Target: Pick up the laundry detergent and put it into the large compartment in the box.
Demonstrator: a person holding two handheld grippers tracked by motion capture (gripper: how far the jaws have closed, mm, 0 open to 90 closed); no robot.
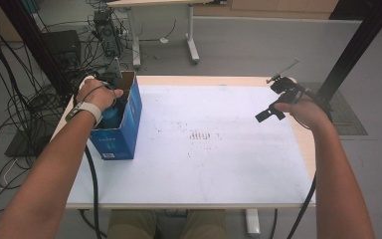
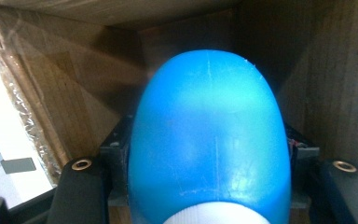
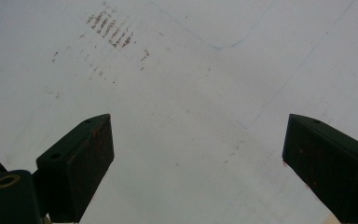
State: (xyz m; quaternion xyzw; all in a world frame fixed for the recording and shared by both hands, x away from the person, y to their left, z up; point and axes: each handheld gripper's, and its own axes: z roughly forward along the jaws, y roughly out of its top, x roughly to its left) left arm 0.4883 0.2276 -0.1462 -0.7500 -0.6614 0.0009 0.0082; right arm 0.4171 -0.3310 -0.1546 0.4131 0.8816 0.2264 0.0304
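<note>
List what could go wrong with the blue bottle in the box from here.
The blue bottle is smooth and rounded, so it might slip from the left gripper. The cardboard box walls stand close around it, so bottle or fingers could catch and tip the box, which stands near the table edge.

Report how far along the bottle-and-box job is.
Done: the left gripper is shut on the blue bottle, which sits inside the open blue cardboard box at the table's left edge. In hand: bottle gripped, whether going in or out I cannot tell. Left: release or lift. The right gripper hangs open over the bare white table.
</note>
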